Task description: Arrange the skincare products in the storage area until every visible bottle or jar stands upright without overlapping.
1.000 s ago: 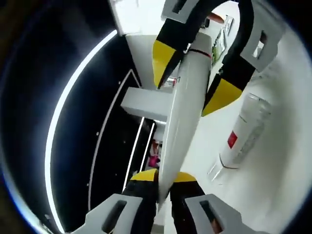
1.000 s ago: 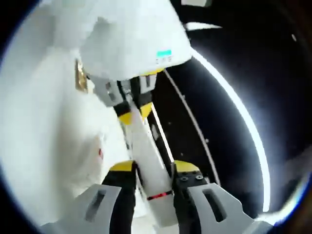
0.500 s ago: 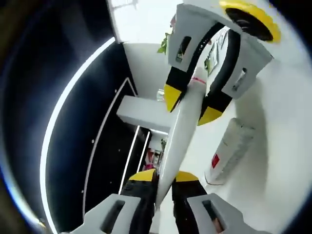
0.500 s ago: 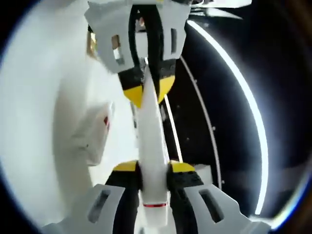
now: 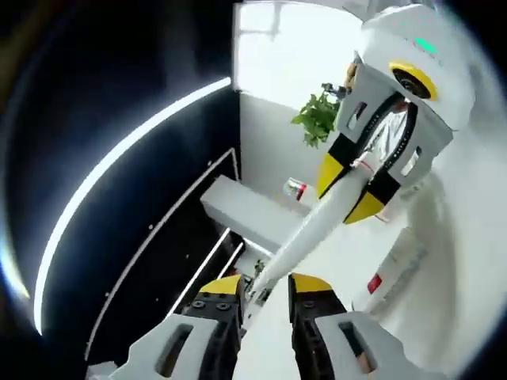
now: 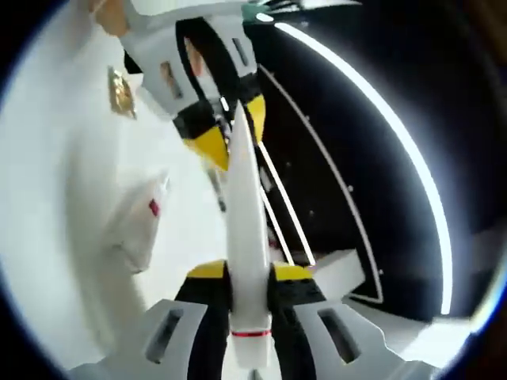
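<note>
A long white tube with a thin red ring near its cap hangs in the air between both grippers. My left gripper is shut on its flat narrow end. My right gripper is shut on the thick cap end, just above the red ring. In the left gripper view the right gripper comes in from the upper right, clamped on the tube. The right gripper view has the left gripper at the top, pinching the tube's tip. A pale bottle with a red label lies on its side on the white surface.
The white surface meets a dark wall with a bright light strip. A white ledge carries a small red-marked jar, with a green plant behind. A small gold item sits on the white surface.
Both grippers keep hold of the tube. The two views have rolled and swung, and the right gripper looks smaller and farther off in the left gripper view. The lying bottle has not been touched.
</note>
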